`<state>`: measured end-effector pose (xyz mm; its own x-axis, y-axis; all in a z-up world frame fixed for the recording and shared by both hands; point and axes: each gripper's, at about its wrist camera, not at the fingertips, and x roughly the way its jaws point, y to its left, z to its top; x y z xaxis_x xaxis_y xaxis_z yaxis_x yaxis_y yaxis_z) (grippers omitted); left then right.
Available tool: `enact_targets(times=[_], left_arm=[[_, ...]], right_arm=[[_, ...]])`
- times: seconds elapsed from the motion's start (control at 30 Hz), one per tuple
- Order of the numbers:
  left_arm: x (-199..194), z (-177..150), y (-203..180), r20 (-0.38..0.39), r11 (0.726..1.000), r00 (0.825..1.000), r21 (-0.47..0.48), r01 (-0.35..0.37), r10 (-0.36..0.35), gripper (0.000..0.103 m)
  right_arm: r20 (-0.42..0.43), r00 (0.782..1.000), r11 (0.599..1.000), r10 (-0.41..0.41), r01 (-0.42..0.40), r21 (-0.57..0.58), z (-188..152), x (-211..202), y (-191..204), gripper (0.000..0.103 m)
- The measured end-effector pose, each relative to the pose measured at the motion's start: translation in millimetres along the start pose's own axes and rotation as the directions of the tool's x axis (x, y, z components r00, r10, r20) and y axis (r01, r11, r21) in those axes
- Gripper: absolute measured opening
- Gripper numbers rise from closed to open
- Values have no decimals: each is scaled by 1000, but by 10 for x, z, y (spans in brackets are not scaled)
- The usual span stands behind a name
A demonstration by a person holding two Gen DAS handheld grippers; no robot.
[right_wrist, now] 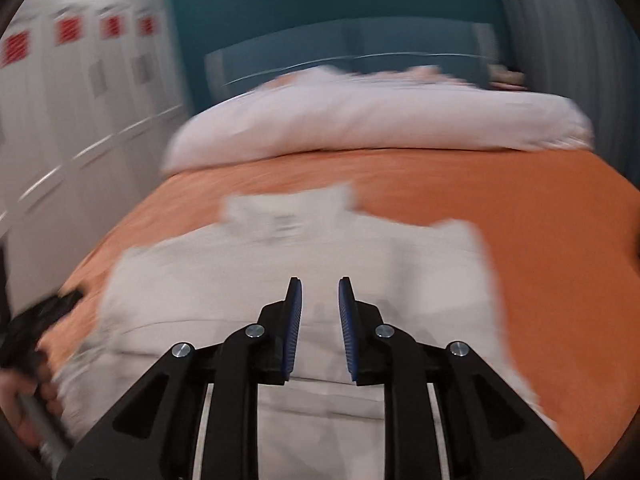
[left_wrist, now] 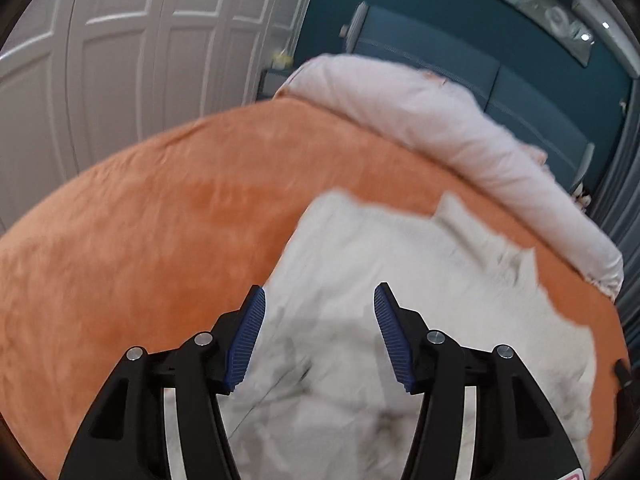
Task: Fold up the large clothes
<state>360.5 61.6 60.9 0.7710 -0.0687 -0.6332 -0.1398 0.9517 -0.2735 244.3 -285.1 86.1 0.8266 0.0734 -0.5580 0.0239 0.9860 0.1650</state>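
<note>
Both wrist views blurred; bedroom scene.

White garment (left_wrist: 420, 300) lies spread on the orange bedspread (left_wrist: 140, 232), toward the near side of the bed; creased, edges irregular; in the right wrist view it (right_wrist: 280, 272) stretches from just under the fingers out toward the middle of the bed, a squarish flap at its far end.

Left gripper (left_wrist: 320, 300) above the garment's near-left part; jaws well apart, nothing between the blue ribbed pads (left_wrist: 248, 336); cloth shows below the gap, no pinch visible.

Right gripper (right_wrist: 320, 292) over the garment's middle; jaws apart by a narrow gap only; cloth visible through the gap, pads not pressing on anything.

A hand (right_wrist: 24, 412) on a dark handle sits at the near-left edge of the right wrist view, at the garment's left border; detail lost to blur.

Far side of bed: rolled pale duvet (left_wrist: 440, 128) across the bedspread's far end; blue headboard (left_wrist: 460, 64) behind it against a teal wall; white panelled wardrobe doors (left_wrist: 120, 60) along the left.
</note>
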Motion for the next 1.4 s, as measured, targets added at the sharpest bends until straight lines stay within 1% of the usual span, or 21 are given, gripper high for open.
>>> enact_targets(times=[0.1, 0.17, 0.23, 0.3, 0.33, 0.4, 0.43, 0.47, 0.5, 0.6, 0.63, 0.7, 0.73, 0.77, 0.83, 0.87, 1.03, 1.13, 1.23, 1.3, 1.4], left_arm=[[167, 85, -185, -22, 1000, 1000, 6, 20, -20, 54], [368, 30, -306, -56, 999, 998, 42, 20, -18, 54], [607, -79, -354, -83, 995, 996, 99, -25, 33, 54], [785, -166, -297, -132, 994, 989, 95, -48, 61, 57], [862, -204, -191, -172, 998, 984, 47, -39, 46, 59], [894, -241, 36, -185, 998, 983, -66, -10, -2, 56], [889, -252, 107, -184, 996, 983, -93, 9, -27, 55], [875, -262, 139, -181, 995, 983, -100, 18, -36, 53], [856, -269, 158, -177, 995, 984, -101, 18, -35, 53], [719, -283, 238, -179, 996, 984, -93, -6, -11, 52], [627, -293, 295, -177, 995, 984, -98, -5, -12, 51], [380, -292, 470, -184, 990, 981, -137, 30, -56, 52], [228, -293, 580, -185, 985, 978, -159, 64, -94, 56], [4, -325, 720, -195, 982, 974, -172, 83, -117, 63], [-279, -402, 895, -208, 980, 969, -176, 95, -131, 69], [-494, -480, 1037, -220, 980, 966, -172, 95, -133, 72], [-1150, -898, 1532, -305, 987, 948, -155, 46, -92, 74], [-1386, -1189, 1680, -360, 987, 930, -161, 21, -78, 74], [-1552, -1446, 1761, -384, 973, 916, -229, 24, -113, 76], [-1629, -1520, 1740, -376, 970, 918, -239, 34, -125, 76], [-1666, -1574, 1623, -385, 969, 907, -233, 82, -169, 73]], right_arm=[[-88, 989, 989, 122, -129, -79, 3, 383, 444, 19], [-170, 978, 981, 123, -146, -131, -115, 695, 686, 18], [-213, 973, 981, 90, -123, -148, -188, 862, 690, 15], [-212, 976, 990, 55, -80, -113, -281, 867, 435, 14], [-201, 979, 995, 21, -39, -89, -281, 842, 282, 15], [-192, 981, 999, -35, 29, -37, -302, 787, -50, 14], [-194, 980, 999, -32, 34, 7, -302, 770, -216, 8], [-203, 979, 996, 3, 16, 92, -350, 726, -449, 0], [-208, 978, 987, 27, 7, 157, -382, 697, -602, 0], [-195, 980, 958, -49, 101, 268, -463, 452, -893, 1], [-178, 983, 951, -52, 102, 290, -474, 289, -949, 8], [-133, 990, 949, -36, 76, 306, -497, -32, -1000, 10], [-109, 994, 949, -32, 64, 308, -545, -305, -1082, 17], [-97, 995, 950, -33, 61, 307, -587, -491, -1129, 31], [-80, 995, 953, -51, 73, 294, -738, -953, -1237, 50], [-89, 994, 955, -61, 84, 283, -828, -1135, -1288, 55], [-222, 971, 947, -90, 153, 284, -1572, -2024, -1590, 67], [-296, 952, 929, -77, 176, 326, -1998, -2302, -1653, 69], [-337, 942, 901, -4, 149, 406, -2297, -2449, -1649, 70], [-323, 945, 889, 45, 109, 444, -2334, -2429, -1533, 70], [-320, 942, 881, 103, 63, 469, -2340, -2345, -1410, 71]])
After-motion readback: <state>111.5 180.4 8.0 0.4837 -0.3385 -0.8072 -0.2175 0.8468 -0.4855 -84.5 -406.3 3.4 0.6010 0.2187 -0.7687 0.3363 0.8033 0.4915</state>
